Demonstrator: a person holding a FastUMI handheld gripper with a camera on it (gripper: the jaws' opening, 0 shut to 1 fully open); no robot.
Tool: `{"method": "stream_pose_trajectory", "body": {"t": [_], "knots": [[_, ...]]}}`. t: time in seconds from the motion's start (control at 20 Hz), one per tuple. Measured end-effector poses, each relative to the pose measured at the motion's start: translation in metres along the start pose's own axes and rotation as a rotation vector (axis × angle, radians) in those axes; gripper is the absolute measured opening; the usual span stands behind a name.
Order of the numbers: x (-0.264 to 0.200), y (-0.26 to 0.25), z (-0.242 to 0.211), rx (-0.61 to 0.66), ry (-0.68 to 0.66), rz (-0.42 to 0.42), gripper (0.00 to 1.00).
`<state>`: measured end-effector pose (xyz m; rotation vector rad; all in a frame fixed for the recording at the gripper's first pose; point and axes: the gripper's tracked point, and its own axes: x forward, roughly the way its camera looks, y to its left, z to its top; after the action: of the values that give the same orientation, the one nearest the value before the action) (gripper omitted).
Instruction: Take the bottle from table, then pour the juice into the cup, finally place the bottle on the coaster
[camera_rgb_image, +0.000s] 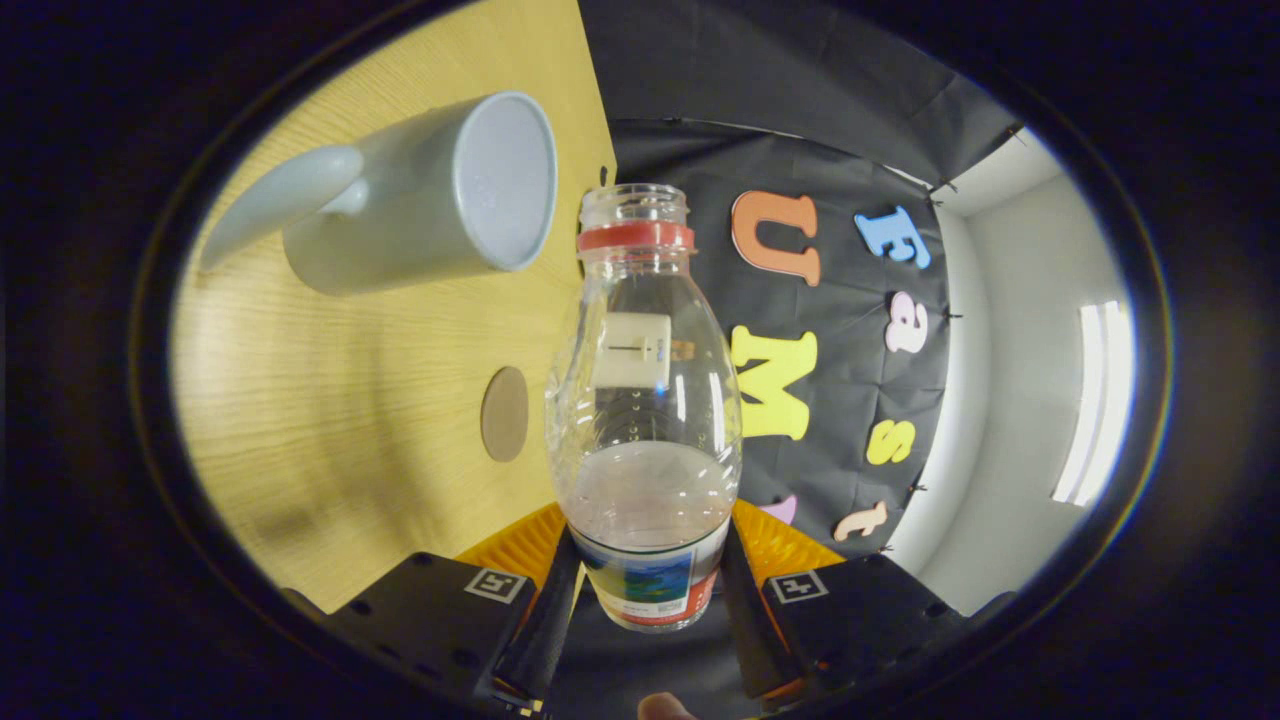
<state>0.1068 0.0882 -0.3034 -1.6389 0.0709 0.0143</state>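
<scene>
Closest to us, the gripper (648, 590) has its two fingers closed partway, one pressing on each side of the bottle (645, 420) low on its body, at the labelled band. So we have the bottle clamped between the fingers, lifted off the table (330, 420) and rolled well over to one side, since the tabletop reads as a tilted plane beside it.

We judge the bottle to be light: thin clear plastic, and the liquid fills only the lower part near our fingers. Thin walls like these give under pressure, so we would keep the grip firm but not crushing. The hold at the label is sensible, because the weight sits there and the printed wrap should slip less than bare plastic. The liquid will shift as we tip, so we expect the balance to move toward the neck.

The body is transparent and ribbed, narrowing to a shoulder that carries a small pale sticker. Above it sits a red ring, and the mouth is open, with no cap on it. The liquid looks pale and slightly cloudy.

Beyond the bottle's middle, the round brown coaster (505, 413) lies flat on the wood, bare. Farther on, just beside the bottle's mouth, stands the pale cup (430, 195) with its handle turned away from the bottle; its inside looks empty, so we judge pouring has yet to start.
</scene>
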Motion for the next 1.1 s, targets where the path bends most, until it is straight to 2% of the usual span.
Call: {"method": "stream_pose_trajectory", "body": {"t": [0.5, 1.1], "knots": [[-0.003, -0.004, 0.002, -0.084, -0.018, -0.017, 0.73], [0.005, -0.019, 0.001, -0.126, -0.021, -0.039, 0.73]]}}
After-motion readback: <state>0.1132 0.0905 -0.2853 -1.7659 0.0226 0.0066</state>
